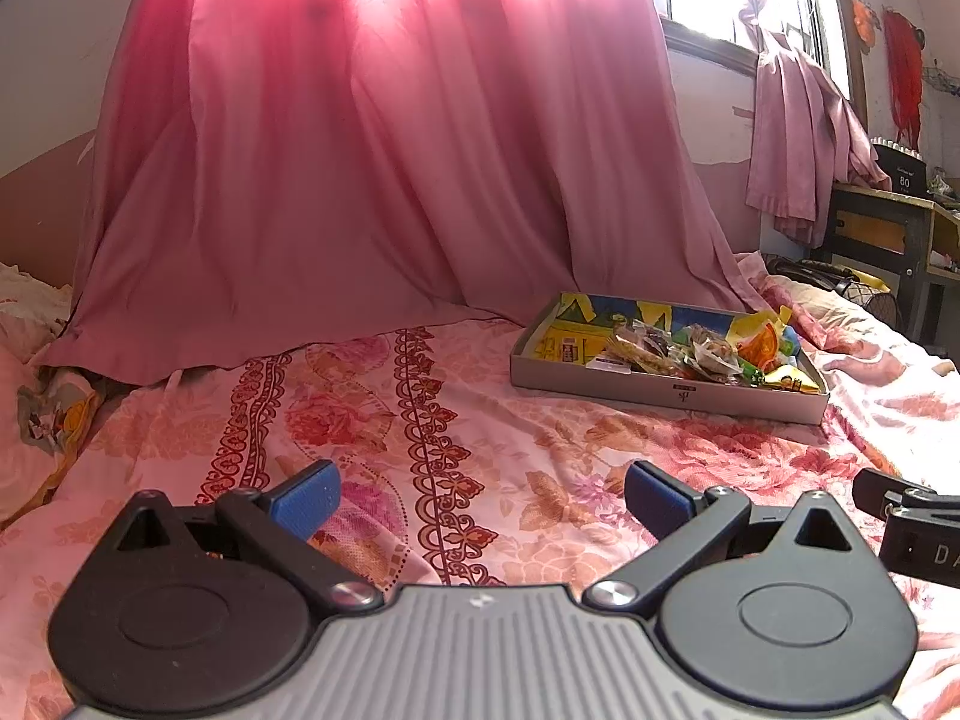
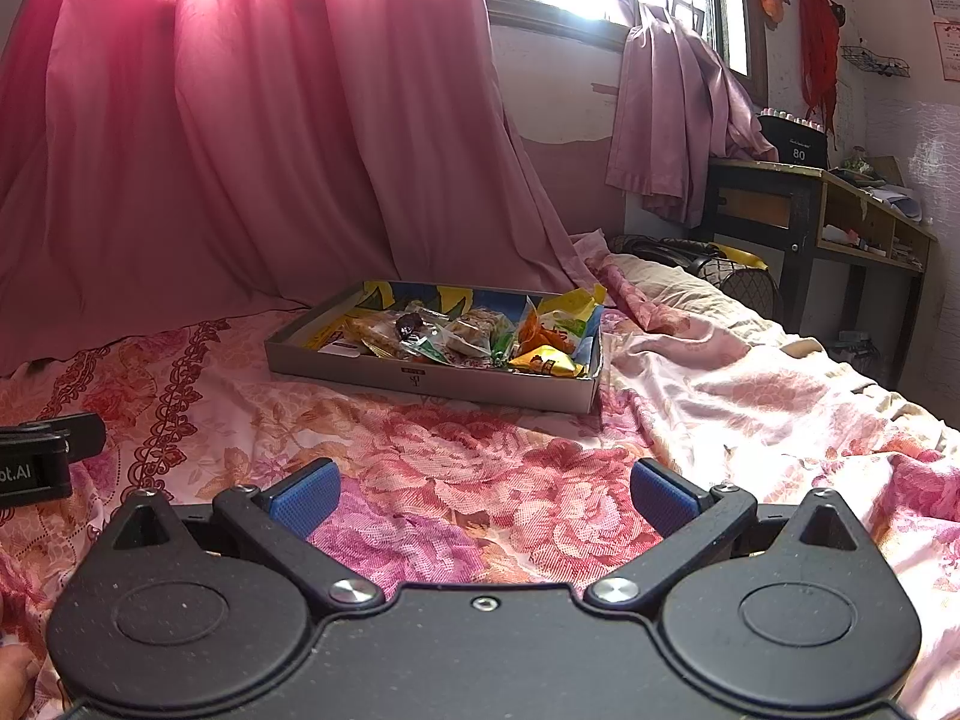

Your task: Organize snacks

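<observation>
a shallow rectangular grey cardboard box (image 2: 432,381) with a brightly printed yellow, blue and green inner lining sits on the bed, near the foot of the long pink curtain (image 2: 240,120). it holds a loose heap of small wrapped snacks (image 2: 456,339): crinkly clear plastic packets showing brown, grainy bars, a dark round piece in a transparent wrapper, glossy orange and green sachets and a yellow foil pack at the right end. the snacks crowd the right part of the box, while the left part shows bare lining.

the box rests on a thin pink bedsheet with red and orange floral print (image 1: 420,420), soft and wrinkled, with a band of scrolled dark red ornament running across it.

the left gripper (image 1: 480,501) hovers low over the sheet, well short of the box, its blue ribbed pads (image 1: 306,501) spread wide with nothing between them. the right gripper (image 2: 483,495) is likewise released and empty, its textured blue pads (image 2: 663,498) apart, pointing toward the box ahead.
</observation>
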`<move>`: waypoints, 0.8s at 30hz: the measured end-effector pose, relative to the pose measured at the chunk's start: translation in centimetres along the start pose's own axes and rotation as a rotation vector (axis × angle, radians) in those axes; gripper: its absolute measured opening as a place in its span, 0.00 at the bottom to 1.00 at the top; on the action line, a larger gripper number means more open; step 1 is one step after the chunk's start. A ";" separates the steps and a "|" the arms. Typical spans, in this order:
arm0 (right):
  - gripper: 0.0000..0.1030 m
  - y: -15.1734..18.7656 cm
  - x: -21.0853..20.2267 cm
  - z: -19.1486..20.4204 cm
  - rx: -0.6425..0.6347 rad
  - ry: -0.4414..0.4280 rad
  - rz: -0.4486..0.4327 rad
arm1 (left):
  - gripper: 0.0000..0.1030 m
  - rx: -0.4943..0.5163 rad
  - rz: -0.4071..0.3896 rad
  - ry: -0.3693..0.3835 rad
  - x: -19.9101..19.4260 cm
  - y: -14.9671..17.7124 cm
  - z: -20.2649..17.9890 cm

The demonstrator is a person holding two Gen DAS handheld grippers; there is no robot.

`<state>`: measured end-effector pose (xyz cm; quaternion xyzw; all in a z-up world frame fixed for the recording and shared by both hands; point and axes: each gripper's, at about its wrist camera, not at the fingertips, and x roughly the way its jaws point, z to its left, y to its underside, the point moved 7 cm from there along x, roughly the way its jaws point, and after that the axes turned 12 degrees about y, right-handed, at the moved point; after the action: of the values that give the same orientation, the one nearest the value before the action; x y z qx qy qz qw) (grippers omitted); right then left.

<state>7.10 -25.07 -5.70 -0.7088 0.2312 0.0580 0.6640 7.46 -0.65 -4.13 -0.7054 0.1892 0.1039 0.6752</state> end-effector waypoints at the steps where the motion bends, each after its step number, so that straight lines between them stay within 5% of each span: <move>1: 0.99 0.0 0.0 0.0 -0.001 0.000 0.001 | 1.00 0.000 0.001 -0.001 0.0 0.0 0.0; 24: 0.99 0.0 0.0 0.1 -0.003 0.000 0.003 | 1.00 -0.015 0.017 0.004 0.3 0.4 0.0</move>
<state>7.13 -25.02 -5.74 -0.7095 0.2322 0.0594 0.6627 7.53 -0.72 -4.65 -0.7091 0.1955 0.1096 0.6686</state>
